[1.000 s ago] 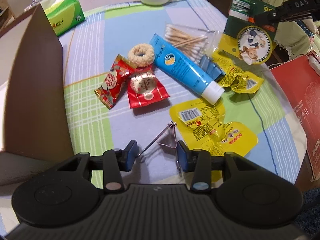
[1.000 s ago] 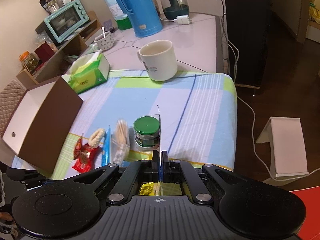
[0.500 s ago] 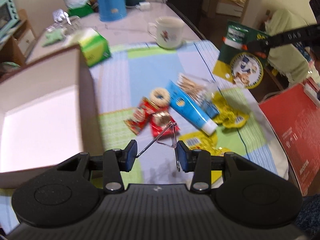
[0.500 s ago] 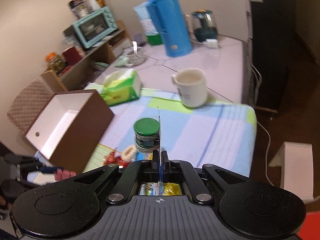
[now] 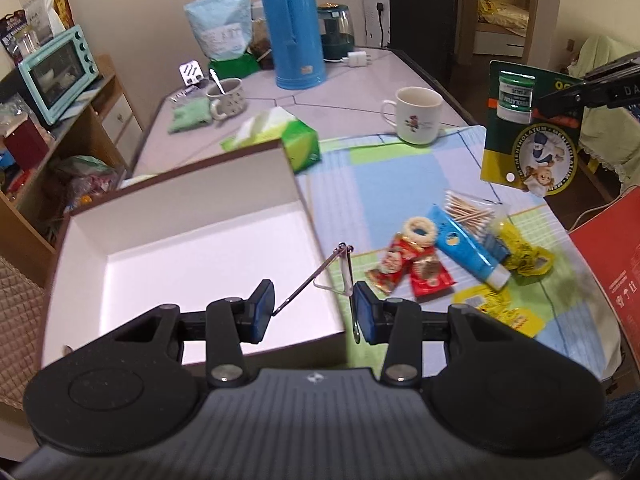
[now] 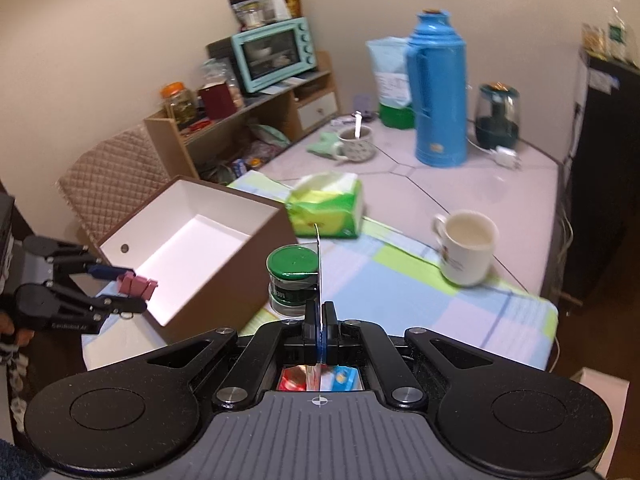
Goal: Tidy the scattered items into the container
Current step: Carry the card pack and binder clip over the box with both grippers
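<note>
Two claws grip: left claw (image 5: 314, 308) pinches a wire-handled binder clip (image 6: 138, 284), right claw (image 6: 321, 320) a flat blister card (image 5: 530, 136).

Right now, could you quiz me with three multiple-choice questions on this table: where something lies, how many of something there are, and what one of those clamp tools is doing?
1. Where does the blue tube lie?
A. on the floor
B. on the checked cloth, beside the cotton swabs
C. on a shelf

2. How many red snack packets are out?
A. two
B. four
C. none

3. The right gripper is:
A. wide open
B. shut on nothing
C. shut on the green jar card

Answers: B, the tube rests on the cloth next to the swab bag. A, two red packets lie side by side. C, its fingers pinch the card's edge.
</note>
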Demonstrator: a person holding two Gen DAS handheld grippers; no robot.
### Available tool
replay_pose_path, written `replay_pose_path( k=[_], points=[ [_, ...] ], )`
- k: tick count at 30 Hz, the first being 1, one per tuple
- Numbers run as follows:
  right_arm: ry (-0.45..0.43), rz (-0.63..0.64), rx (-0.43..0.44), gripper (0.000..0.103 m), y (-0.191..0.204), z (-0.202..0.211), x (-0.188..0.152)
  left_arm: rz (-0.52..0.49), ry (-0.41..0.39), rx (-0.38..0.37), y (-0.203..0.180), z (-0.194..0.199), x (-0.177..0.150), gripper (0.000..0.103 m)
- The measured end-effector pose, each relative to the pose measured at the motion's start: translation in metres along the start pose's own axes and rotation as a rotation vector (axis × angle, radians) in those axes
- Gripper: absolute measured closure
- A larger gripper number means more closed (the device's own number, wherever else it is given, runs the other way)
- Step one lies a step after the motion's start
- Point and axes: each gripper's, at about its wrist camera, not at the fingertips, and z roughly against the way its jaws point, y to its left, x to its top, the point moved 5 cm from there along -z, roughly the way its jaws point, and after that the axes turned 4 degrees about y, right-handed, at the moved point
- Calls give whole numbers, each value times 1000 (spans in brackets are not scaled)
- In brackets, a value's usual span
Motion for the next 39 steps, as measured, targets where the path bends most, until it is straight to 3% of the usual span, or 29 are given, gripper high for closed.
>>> replay_pose_path(
  k=[19,23,31,39],
  points=[
    [-49,136,27,103,132,-51,88,-133,-33,54,132,21,-4,65],
    [-43,161,39,103,156,-75,106,-165,-12,44,150,7,-3,65],
    [37,158,53,103,181,-148,121,-231,40,15,184,-27,1,65],
    [202,178,36,103,180,-221,115,-313,101,-12,213,-63,4,65]
  ],
)
